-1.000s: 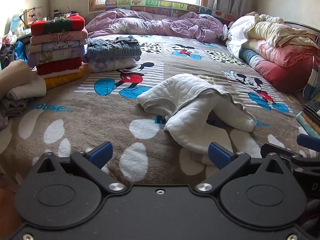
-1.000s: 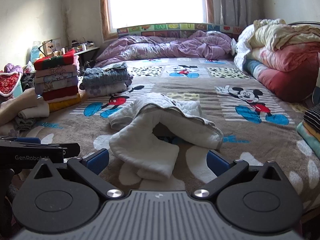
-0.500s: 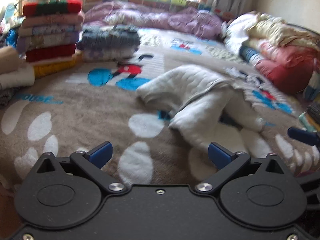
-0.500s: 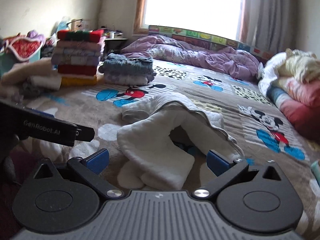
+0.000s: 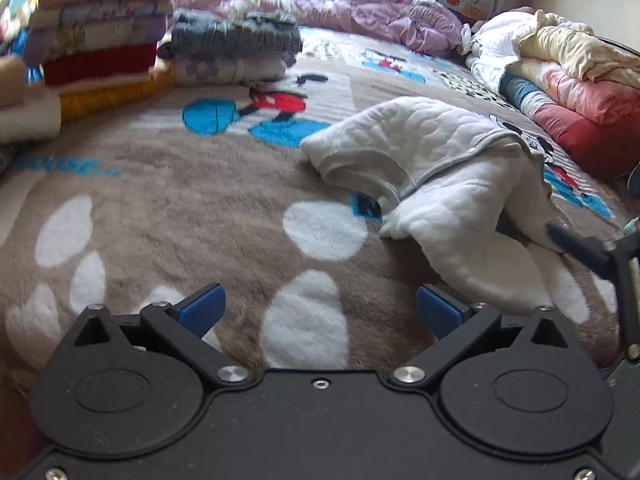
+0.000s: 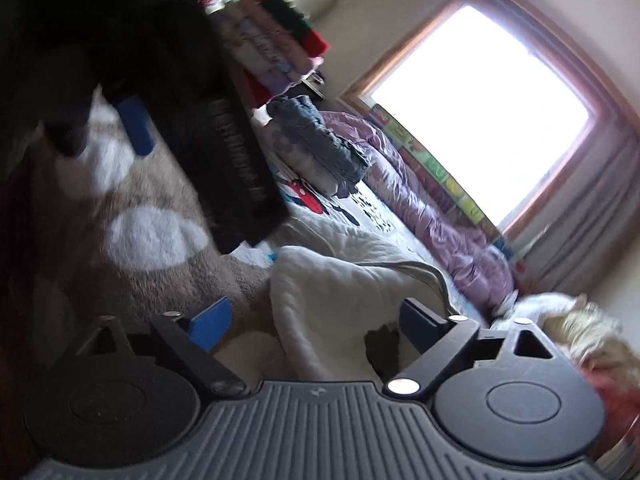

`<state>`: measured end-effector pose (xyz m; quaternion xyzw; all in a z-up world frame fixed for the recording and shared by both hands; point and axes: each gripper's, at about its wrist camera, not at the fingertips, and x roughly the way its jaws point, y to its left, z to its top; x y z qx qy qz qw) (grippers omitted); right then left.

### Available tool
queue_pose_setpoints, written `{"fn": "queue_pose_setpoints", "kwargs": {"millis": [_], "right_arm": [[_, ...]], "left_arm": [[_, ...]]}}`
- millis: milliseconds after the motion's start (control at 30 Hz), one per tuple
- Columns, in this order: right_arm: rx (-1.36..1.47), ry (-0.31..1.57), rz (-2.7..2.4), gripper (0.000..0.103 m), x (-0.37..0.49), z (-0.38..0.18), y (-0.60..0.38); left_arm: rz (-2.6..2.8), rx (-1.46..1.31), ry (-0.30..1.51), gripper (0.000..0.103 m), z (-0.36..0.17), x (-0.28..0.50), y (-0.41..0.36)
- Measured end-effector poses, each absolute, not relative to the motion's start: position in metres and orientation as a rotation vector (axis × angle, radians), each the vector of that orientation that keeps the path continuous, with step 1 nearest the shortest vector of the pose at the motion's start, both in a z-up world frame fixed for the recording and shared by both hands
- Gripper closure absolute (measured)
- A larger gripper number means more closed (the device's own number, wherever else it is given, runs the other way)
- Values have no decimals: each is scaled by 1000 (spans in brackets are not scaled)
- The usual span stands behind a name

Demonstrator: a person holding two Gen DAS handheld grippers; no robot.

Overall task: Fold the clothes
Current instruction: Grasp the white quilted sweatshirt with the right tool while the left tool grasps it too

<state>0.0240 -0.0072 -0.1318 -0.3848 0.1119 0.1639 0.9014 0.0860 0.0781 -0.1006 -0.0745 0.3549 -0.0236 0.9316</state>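
Approaching white garment (image 5: 452,184) on blanket (image 5: 160,208): left gripper (image 5: 318,306) beside it and right gripper (image 6: 316,320) straddling its edge, both wide, empty; pinch single layer, avoid bunching.

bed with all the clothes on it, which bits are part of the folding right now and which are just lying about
In the job:
- white quilted garment, crumpled on the blanket
- left claw, open, over the blanket
- right claw, open, garment edge between its fingers

Lying about:
- tall folded stack
- folded jeans pile
- purple duvet
- heaped bedding
- Mickey blanket
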Motion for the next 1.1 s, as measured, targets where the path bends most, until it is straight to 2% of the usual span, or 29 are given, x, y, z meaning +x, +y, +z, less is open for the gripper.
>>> {"fn": "queue_pose_setpoints", "kwargs": {"millis": [100, 367, 433, 467, 500, 733, 933, 1000, 1100], "right_arm": [[-856, 202, 328, 33, 26, -141, 3], [-846, 217, 283, 36, 48, -151, 9], [-815, 214, 292, 48, 50, -149, 7], [-797, 213, 297, 63, 50, -147, 5], [-773, 216, 298, 70, 52, -145, 3], [-553, 206, 260, 78, 57, -119, -41], [-382, 184, 202, 78, 81, -106, -94], [-329, 176, 180, 80, 85, -101, -108], [-261, 170, 138, 84, 90, -98, -128]], "left_arm": [[-49, -126, 696, 0, -104, 89, 78], [-111, -52, 668, 1, -114, 113, 80], [-133, -35, 668, 1, -114, 122, 79], [-129, -22, 650, 1, -113, 125, 78], [-129, 6, 651, 1, -113, 131, 77], [-184, 200, 614, 4, -119, 162, 68], [-230, 508, 536, 20, -134, 176, 49], [-232, 593, 519, 35, -141, 179, 46], [-219, 699, 482, 43, -151, 184, 42]]}}
